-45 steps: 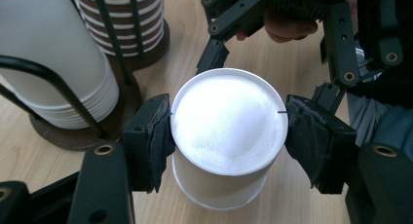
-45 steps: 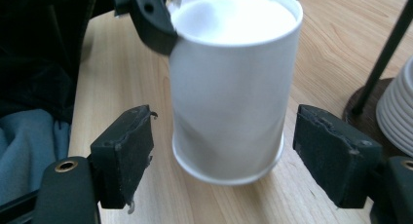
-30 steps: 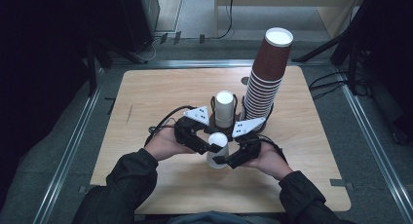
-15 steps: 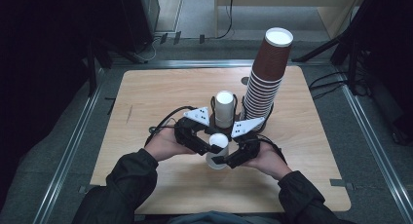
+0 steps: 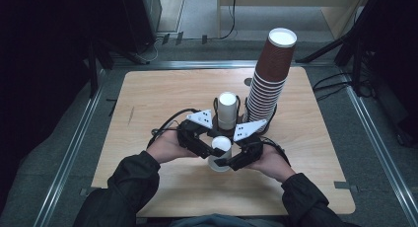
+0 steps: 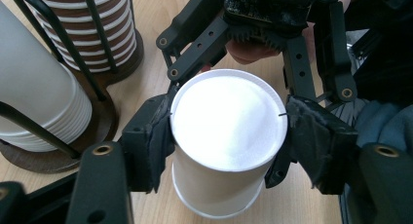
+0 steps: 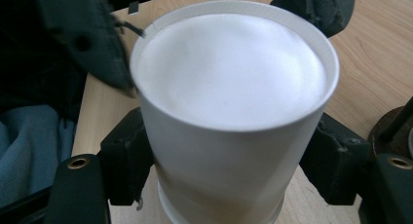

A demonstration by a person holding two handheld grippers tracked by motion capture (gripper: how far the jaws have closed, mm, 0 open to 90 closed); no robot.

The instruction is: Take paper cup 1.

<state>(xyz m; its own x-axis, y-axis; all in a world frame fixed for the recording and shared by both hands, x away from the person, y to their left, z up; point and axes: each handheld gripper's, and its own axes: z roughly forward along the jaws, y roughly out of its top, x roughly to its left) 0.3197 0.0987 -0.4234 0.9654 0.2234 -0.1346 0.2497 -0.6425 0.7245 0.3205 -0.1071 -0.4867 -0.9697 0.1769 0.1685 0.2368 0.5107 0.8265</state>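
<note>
An upside-down white paper cup (image 5: 220,144) stands on the wooden table (image 5: 148,98) near its front middle, and a second rim peeks out below it (image 6: 214,212). My left gripper (image 5: 207,147) comes in from the left. Its pads (image 6: 156,131) sit against the cup's top edge on both sides, and its jaws have just been opening a little. My right gripper (image 5: 232,160) comes in from the right, and its pads (image 7: 129,158) clasp the cup wall lower down. Those jaws have just been closing on it.
Just behind the cup a black wire holder on a dark round base carries a short stack of white cups (image 5: 227,111). A tall leaning stack of brown cups (image 5: 270,84) stands beside it. Metal rails run along the table's left and right sides.
</note>
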